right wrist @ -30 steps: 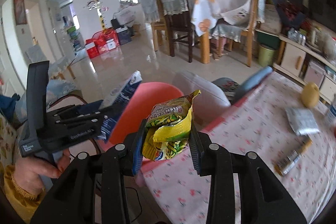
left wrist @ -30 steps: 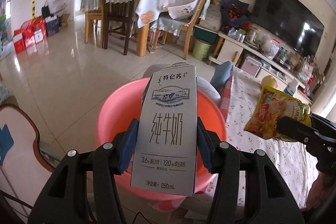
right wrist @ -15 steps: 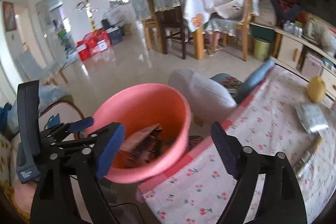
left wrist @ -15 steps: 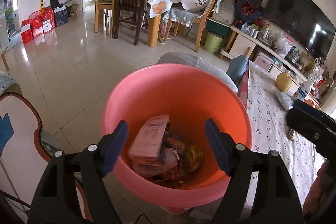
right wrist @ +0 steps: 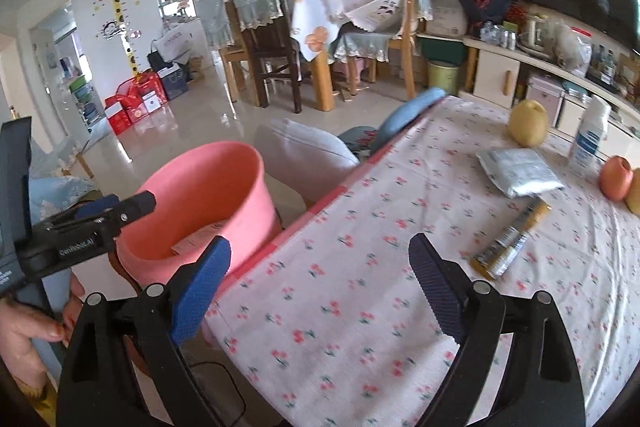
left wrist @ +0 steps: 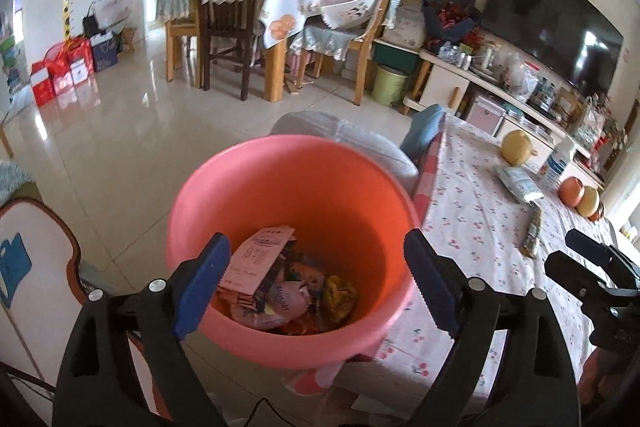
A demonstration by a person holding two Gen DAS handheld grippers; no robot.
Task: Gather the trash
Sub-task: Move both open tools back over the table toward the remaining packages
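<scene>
A pink bucket (left wrist: 360,203) stands below my left gripper (left wrist: 316,239), beside the table. Those jaws are opening, with nothing between them. Inside the bucket lie a milk carton (left wrist: 256,259), a yellow snack bag (left wrist: 338,291) and other wrappers. My right gripper (right wrist: 320,241) is open and empty over the floral tablecloth (right wrist: 360,267), with the bucket (right wrist: 208,179) to its left. On the cloth ahead lie a silver packet (right wrist: 520,171) and a long gold wrapper (right wrist: 510,241). The left gripper (right wrist: 120,207) shows at the left edge, held by a hand.
A pear (right wrist: 528,123), a white bottle (right wrist: 590,135) and an orange (right wrist: 616,177) stand at the table's far side. A grey cushion (right wrist: 308,155) sits behind the bucket. Dining chairs, a tiled floor and a TV cabinet lie beyond.
My left gripper let go of the milk carton and my right let go of the yellow snack bag. Both now lie in the bucket. The right gripper swung right, over the table.
</scene>
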